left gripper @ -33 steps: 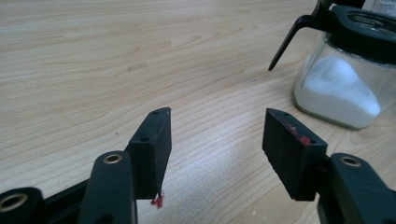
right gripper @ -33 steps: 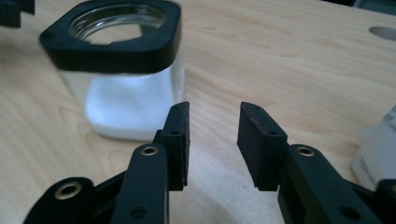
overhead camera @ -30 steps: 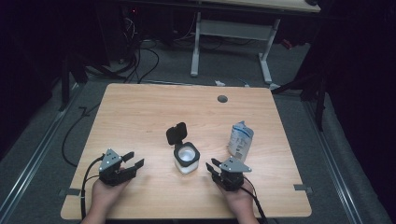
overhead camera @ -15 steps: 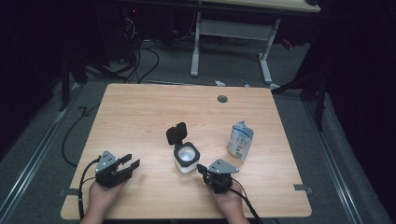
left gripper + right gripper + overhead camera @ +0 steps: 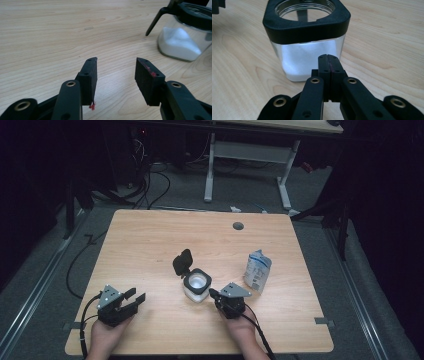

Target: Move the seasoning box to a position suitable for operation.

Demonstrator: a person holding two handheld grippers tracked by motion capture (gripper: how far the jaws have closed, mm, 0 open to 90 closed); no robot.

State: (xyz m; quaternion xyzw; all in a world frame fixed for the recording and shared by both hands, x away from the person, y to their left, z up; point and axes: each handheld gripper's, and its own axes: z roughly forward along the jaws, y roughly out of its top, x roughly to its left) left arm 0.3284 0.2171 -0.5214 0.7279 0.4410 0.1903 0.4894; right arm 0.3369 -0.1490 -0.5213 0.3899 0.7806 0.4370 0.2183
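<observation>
A clear square jar [image 5: 197, 286] with a black rim holds white powder at the table's middle; its black flip lid [image 5: 182, 261] stands open behind it. My right gripper [image 5: 213, 294] is shut with nothing in it, its tips just short of the jar's glass wall [image 5: 308, 58]. My left gripper [image 5: 135, 296] rests open near the front left, jaws wide apart over bare wood [image 5: 116, 67], with the jar [image 5: 183, 37] off to its right. A white and blue pouch [image 5: 258, 270] stands to the right of the jar.
The wooden table [image 5: 150, 245] has a round cable hole [image 5: 238, 226] at its back edge. Cables trail from both grippers over the front edge. A white desk frame [image 5: 245, 157] stands on the floor beyond the table.
My right gripper has moved left, from in front of the pouch to just beside the jar. The left gripper has stayed about where it was, still open.
</observation>
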